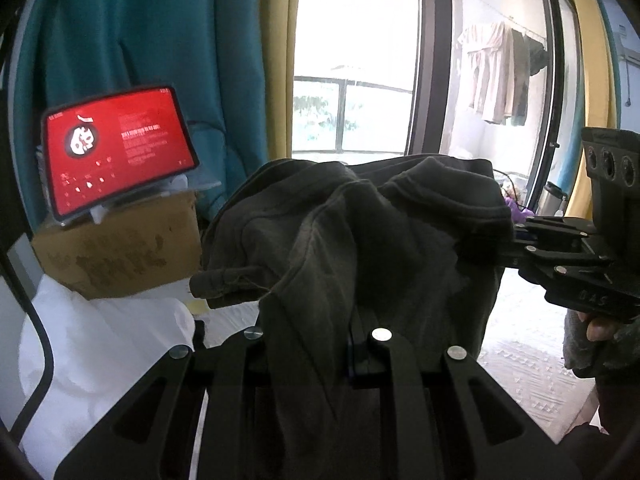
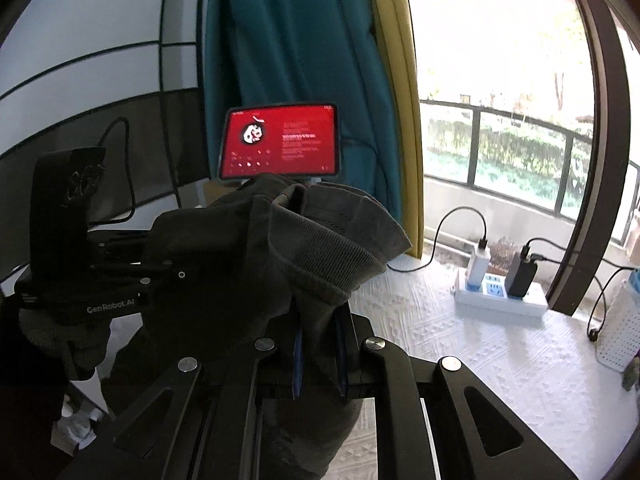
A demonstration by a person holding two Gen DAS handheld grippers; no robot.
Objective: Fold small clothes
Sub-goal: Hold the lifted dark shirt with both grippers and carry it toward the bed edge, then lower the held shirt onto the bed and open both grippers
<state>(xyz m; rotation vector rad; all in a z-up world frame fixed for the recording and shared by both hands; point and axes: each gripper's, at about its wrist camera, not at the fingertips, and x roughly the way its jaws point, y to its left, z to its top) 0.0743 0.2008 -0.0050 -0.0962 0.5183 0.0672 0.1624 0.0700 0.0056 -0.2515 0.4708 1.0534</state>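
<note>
A small dark grey garment (image 1: 360, 232) hangs bunched in the air between both grippers, above the white textured table cover (image 2: 460, 344). My left gripper (image 1: 316, 344) is shut on its near edge, with cloth draped over the fingers. My right gripper (image 2: 318, 344) is shut on a ribbed hem of the same garment (image 2: 304, 248). In the left wrist view the right gripper (image 1: 484, 252) comes in from the right and pinches the cloth. In the right wrist view the left gripper (image 2: 160, 268) shows at the left, its tips hidden in the fabric.
A red-screened tablet (image 1: 116, 148) stands on a cardboard box (image 1: 120, 252) at the back left, before a teal curtain (image 1: 168, 40). A white power strip (image 2: 500, 292) with chargers and cables lies at the right, a white basket (image 2: 620, 320) beyond it. White bag (image 1: 100, 340) lies lower left.
</note>
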